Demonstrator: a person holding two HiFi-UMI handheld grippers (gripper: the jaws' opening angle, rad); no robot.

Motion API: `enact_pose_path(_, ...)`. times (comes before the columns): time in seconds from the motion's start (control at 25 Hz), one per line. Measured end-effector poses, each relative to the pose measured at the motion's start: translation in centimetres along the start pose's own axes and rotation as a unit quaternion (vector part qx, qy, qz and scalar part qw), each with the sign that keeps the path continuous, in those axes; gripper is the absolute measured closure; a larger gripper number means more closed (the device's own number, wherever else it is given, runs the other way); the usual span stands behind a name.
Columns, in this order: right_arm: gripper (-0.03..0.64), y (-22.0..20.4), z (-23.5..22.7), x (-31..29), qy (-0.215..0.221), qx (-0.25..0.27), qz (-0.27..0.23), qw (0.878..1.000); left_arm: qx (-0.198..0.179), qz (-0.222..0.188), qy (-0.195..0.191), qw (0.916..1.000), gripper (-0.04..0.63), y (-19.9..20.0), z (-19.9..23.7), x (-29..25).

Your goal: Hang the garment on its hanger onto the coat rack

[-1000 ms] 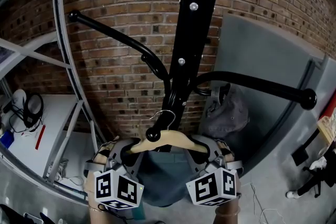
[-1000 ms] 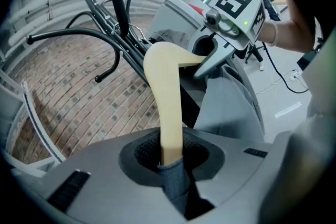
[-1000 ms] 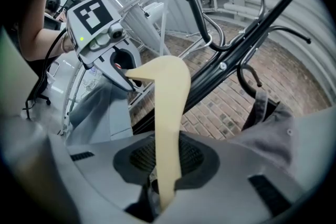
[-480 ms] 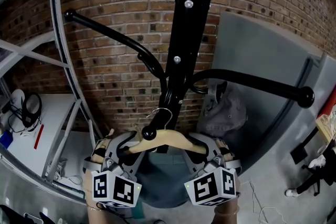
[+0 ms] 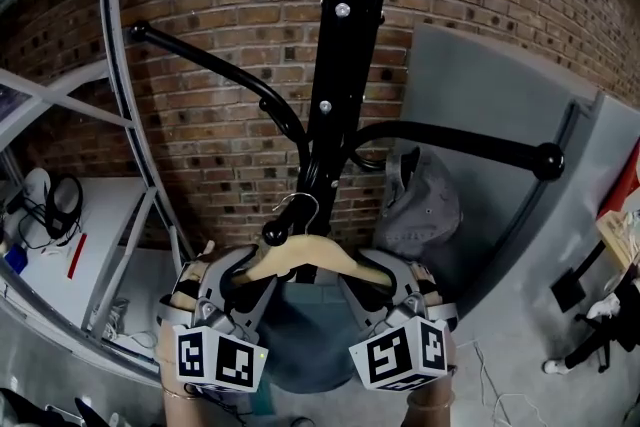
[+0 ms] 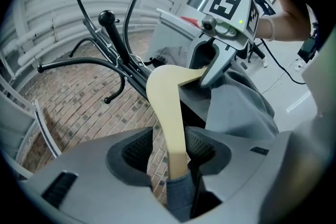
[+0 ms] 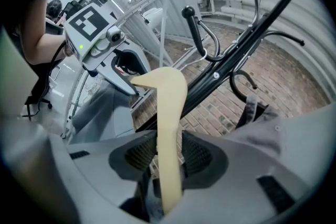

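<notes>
With the hanger (image 5: 310, 258), garment (image 5: 300, 340) beneath, seemingly hooked over the low peg (image 5: 272, 233) of the coat rack (image 5: 335, 85), our left tongs (image 6: 170, 149) are opening around one arm while the right tongs (image 7: 168, 152) pinch the other, so we should draw back straight, without nudging.

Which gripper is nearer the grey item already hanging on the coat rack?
Right. The right gripper, clamped on one end of the hanger, sits just below the grey item. The left gripper, jaws opening around the hanger's other end, is farther away, past the pole.
</notes>
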State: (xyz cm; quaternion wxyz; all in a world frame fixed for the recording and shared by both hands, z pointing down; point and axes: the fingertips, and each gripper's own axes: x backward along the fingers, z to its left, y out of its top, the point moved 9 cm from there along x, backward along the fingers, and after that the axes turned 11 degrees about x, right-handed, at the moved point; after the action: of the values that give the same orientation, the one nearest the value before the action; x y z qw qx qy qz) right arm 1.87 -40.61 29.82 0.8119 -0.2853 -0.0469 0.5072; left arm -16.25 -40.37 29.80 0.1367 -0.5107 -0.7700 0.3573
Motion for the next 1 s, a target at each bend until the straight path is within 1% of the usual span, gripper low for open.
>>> enact_pose_path(0.36,0.476,0.3,0.2,2.6,-0.013,-0.005,0.001,1.0,-0.003,-0.002,0.019,0.9998,0.42,1.1,-0.5,2.8)
enact_pose_path(0.44,0.476,0.5,0.3,3.2,-0.016,-0.014,-0.004,1.0,-0.002,-0.004,0.023,0.9997,0.42,1.4,-0.8,3.6)
enact_pose_path(0.6,0.477,1.1,0.5,5.0,-0.028,-0.047,-0.025,0.998,0.006,-0.005,0.035,0.9994,0.42,1.9,-1.5,5.5)
enact_pose_path(0.68,0.477,1.4,0.6,6.1,-0.032,-0.053,-0.033,0.998,0.012,-0.003,0.039,0.9991,0.42,2.1,-1.9,6.5)
enact_pose_path(0.8,0.48,1.6,1.0,7.8,-0.023,-0.052,-0.037,0.998,0.023,-0.003,0.041,0.9989,0.42,2.7,-2.7,8.1)
enact_pose_path(1.0,0.491,1.1,2.2,10.0,-0.009,-0.052,-0.016,0.998,0.029,0.001,0.04,0.9988,0.42,4.1,-4.2,10.6)
